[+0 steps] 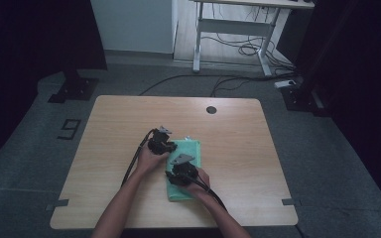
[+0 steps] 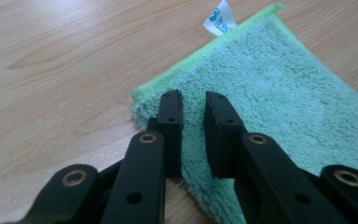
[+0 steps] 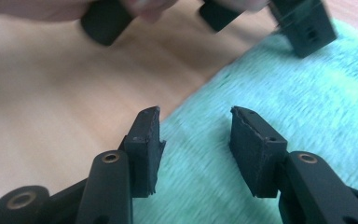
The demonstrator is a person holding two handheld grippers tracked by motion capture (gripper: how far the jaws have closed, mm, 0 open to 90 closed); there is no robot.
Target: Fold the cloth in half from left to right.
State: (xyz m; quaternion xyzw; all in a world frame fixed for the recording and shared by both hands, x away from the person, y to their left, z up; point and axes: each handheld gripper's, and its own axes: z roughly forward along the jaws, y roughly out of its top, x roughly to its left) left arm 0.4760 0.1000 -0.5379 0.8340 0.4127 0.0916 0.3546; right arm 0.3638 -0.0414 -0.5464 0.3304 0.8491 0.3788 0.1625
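Both grippers are at the towel. The left gripper is narrowly parted, the right gripper wider, both empty; next, pinch the edge.

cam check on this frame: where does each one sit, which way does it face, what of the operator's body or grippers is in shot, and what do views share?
High view: above the person's side, facing forward and down on the table; both forearms, left gripper and right gripper show.
Left gripper view: rides the left gripper, looking along narrowly parted jaws at the green towel and its label.
Right gripper view: rides the right gripper, jaws apart over the towel edge; the other hand shows far off.
Shared: towel and tabletop in all three.
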